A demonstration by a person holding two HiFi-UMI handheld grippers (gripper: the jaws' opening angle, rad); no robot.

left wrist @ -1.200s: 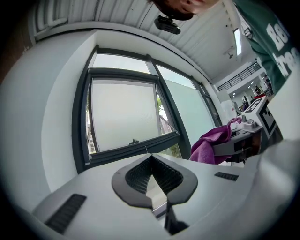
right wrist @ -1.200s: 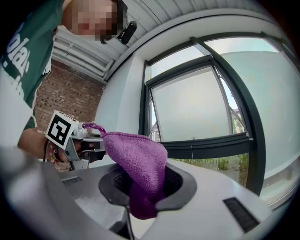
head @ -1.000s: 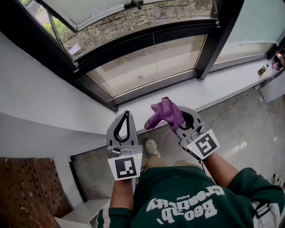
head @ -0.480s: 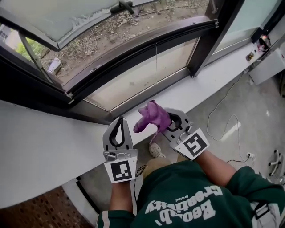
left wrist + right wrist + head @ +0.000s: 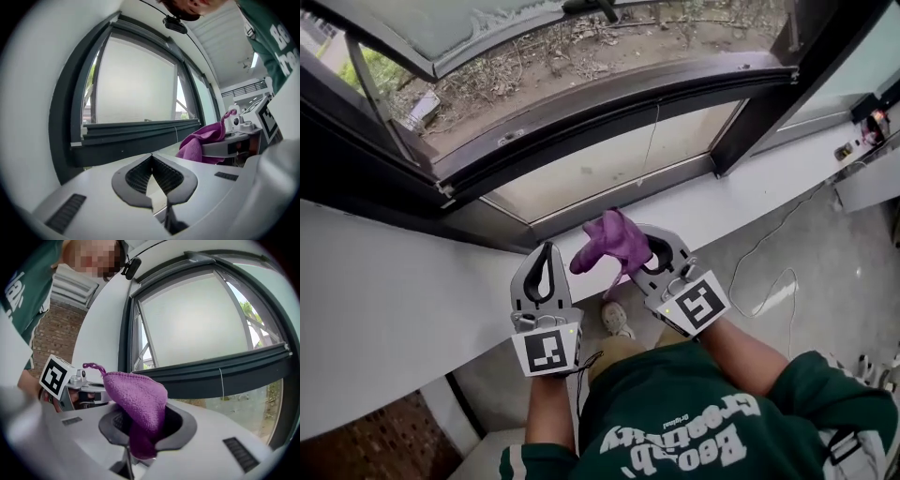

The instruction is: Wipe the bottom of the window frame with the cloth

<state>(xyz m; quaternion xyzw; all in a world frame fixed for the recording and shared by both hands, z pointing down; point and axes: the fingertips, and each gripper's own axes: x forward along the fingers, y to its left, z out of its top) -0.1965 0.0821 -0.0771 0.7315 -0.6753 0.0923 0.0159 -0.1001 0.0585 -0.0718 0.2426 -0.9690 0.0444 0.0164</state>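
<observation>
A purple cloth (image 5: 606,242) is bunched up in my right gripper (image 5: 630,247), which is shut on it just short of the white sill (image 5: 722,202). The cloth drapes over the jaws in the right gripper view (image 5: 138,401) and hides the right gripper's (image 5: 140,425) fingertips. My left gripper (image 5: 546,249) is beside it on the left, shut and holding nothing; its ribbed pads (image 5: 140,176) meet at the tip. The dark bottom rail of the window frame (image 5: 619,192) runs ahead of both grippers, also seen from the left gripper (image 5: 136,133) and from the right (image 5: 220,371).
Above the rail an open sash (image 5: 469,28) tilts outward over dry ground. A small device (image 5: 844,150) sits at the sill's right end, and a white cable (image 5: 769,258) trails over the floor. My shoe (image 5: 617,319) is below the grippers. Brick (image 5: 375,441) shows at lower left.
Both grippers have stayed close together in front of me, the cloth still in the right one. My view has swung, so the window rail now lies more squarely ahead.
</observation>
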